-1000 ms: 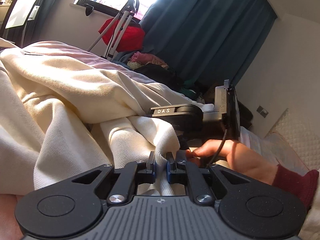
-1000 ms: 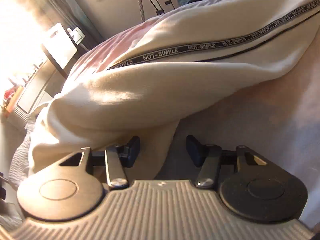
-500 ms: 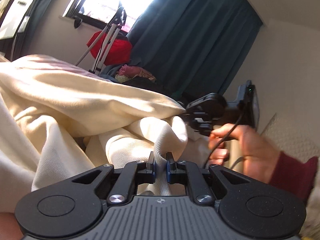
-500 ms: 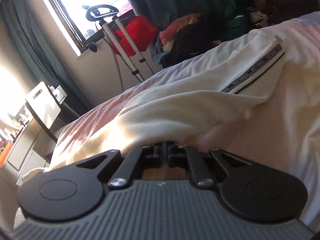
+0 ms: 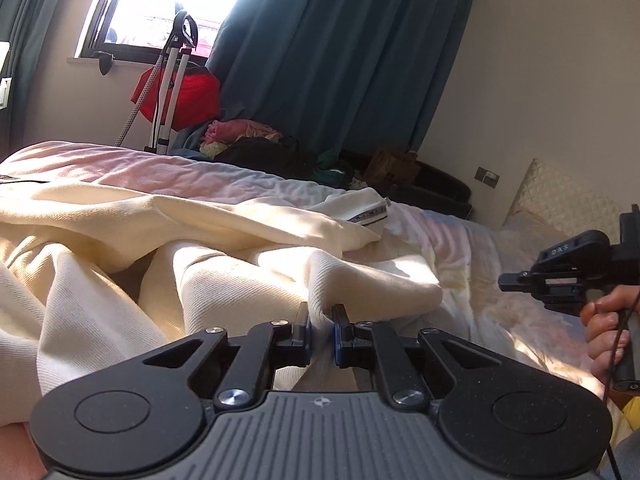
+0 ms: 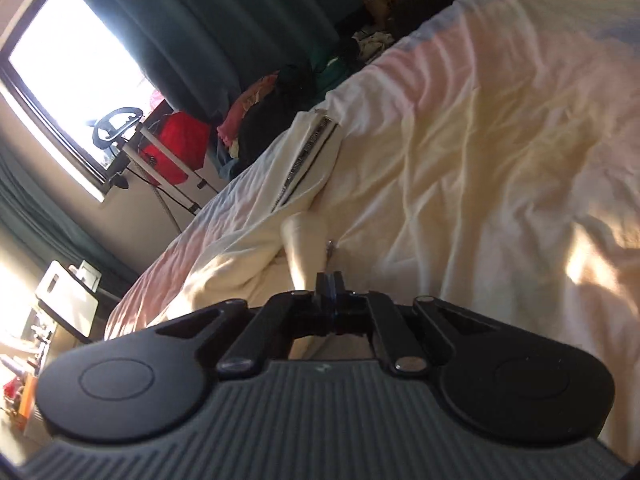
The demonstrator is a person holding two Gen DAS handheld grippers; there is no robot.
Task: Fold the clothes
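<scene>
Sunlit bed (image 5: 452, 232) fills both views. My left hand-held gripper (image 5: 321, 330) at bottom centre is clamped on a ridge of the cream garment (image 5: 200, 232), which sprawls leftward across the bedding. My right hand-held gripper (image 6: 329, 292) has its jaws pressed together, holding nothing that I can see; the garment's trimmed edge (image 6: 308, 156) lies beyond it. I'd keep the left pinch firm and regrasp that edge before folding across.

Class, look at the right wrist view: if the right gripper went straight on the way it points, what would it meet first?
Probably the cream garment lying on the bed just ahead of the shut right gripper, though the depth is hard to judge.
</scene>
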